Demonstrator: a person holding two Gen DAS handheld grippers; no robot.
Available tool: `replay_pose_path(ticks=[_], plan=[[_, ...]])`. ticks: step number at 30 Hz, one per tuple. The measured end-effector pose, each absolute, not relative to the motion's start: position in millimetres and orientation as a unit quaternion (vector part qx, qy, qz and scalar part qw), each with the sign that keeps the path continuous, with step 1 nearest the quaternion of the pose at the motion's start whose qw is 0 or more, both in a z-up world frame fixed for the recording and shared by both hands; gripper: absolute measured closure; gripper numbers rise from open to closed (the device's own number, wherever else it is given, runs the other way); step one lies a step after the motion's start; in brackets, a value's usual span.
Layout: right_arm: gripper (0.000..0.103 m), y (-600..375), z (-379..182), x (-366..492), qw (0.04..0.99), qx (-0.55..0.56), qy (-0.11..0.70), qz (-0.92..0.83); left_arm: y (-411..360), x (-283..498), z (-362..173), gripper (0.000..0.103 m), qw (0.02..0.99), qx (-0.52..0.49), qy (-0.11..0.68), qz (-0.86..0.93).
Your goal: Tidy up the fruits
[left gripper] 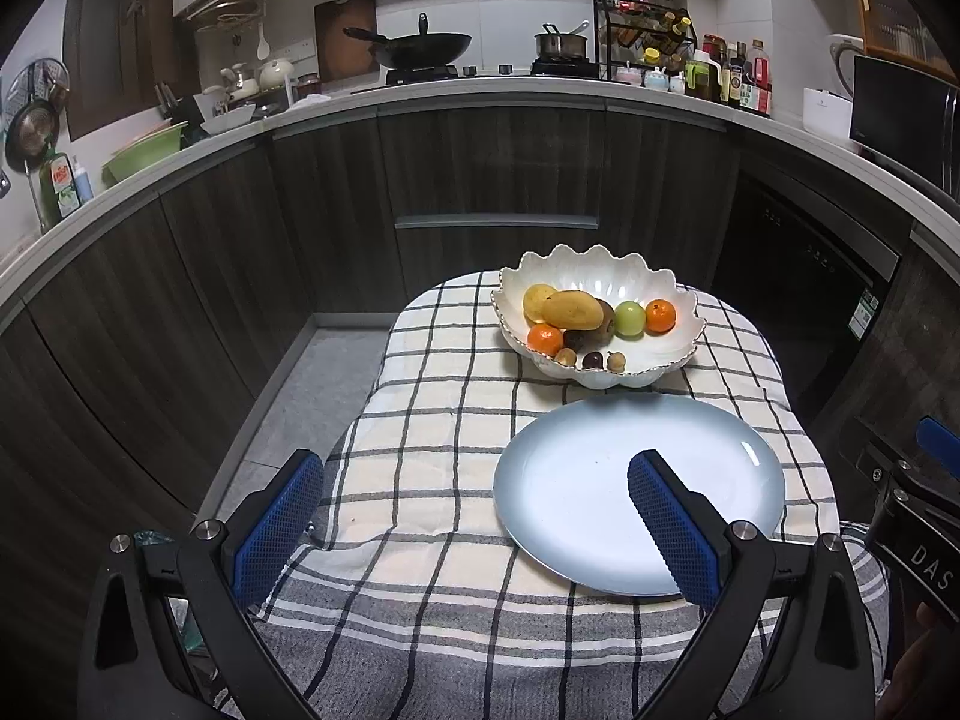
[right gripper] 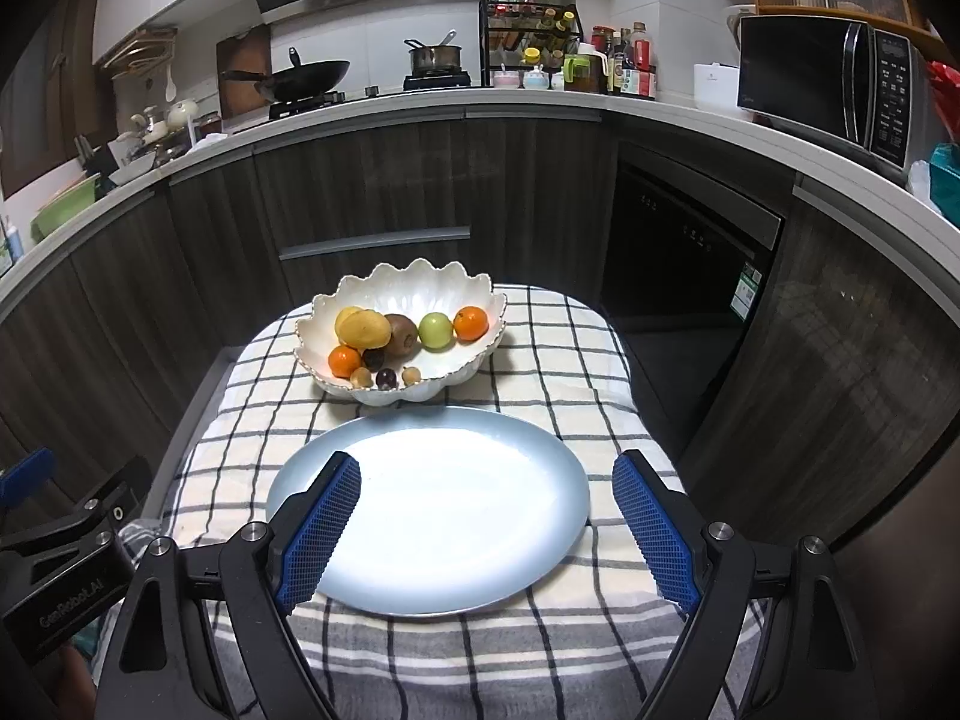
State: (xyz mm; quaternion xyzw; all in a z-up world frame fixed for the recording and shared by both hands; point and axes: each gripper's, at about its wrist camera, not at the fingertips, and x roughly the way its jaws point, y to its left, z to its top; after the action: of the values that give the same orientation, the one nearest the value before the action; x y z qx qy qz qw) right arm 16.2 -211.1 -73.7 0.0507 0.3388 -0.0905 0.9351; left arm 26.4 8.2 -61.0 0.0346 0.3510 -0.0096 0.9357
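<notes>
White and scalloped, the bowl [right gripper: 401, 336] stands at the far side of the checked cloth [right gripper: 540, 372] on the bench and holds all the fruits: a mango [right gripper: 363, 327] with its long axis running left to right, a kiwi [right gripper: 401, 333], a green fruit [right gripper: 434, 330], two oranges and some small round ones. The pale blue plate [right gripper: 432, 510] lies just near of the bowl and carries nothing. The left gripper [left gripper: 474, 516] and the right gripper [right gripper: 486, 525] hover at the near edge, jaws wide and holding nothing. The fruits lie straight ahead and far of both; the right gripper looks more centred on them. Whether sorting goes into the bowl or out to the plate, I cannot tell.
</notes>
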Motion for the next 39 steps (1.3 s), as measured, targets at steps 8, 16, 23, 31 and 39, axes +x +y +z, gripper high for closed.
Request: replay_pose_path(ticks=[8, 16, 23, 31, 39], plan=[[0.016, -212, -74, 16, 0.935, 0.051, 0.339, -0.09, 10, 26, -61, 0.0, 0.935, 0.034, 0.352, -0.009], [0.016, -211, -74, 16, 0.935, 0.053, 0.34, -0.089, 10, 26, -63, 0.0, 0.935, 0.037, 0.354, -0.009], [0.016, -212, -75, 16, 0.935, 0.053, 0.339, -0.09, 10, 26, -65, 0.0, 0.933, 0.037, 0.357, -0.01], [0.016, -211, -76, 17, 0.935, 0.054, 0.34, -0.089, 9, 27, -67, 0.0, 0.932, 0.035, 0.361, -0.013], [0.016, -210, -77, 18, 0.934, 0.054, 0.341, -0.089, 7, 29, -72, 0.0, 0.928, 0.033, 0.372, -0.018]])
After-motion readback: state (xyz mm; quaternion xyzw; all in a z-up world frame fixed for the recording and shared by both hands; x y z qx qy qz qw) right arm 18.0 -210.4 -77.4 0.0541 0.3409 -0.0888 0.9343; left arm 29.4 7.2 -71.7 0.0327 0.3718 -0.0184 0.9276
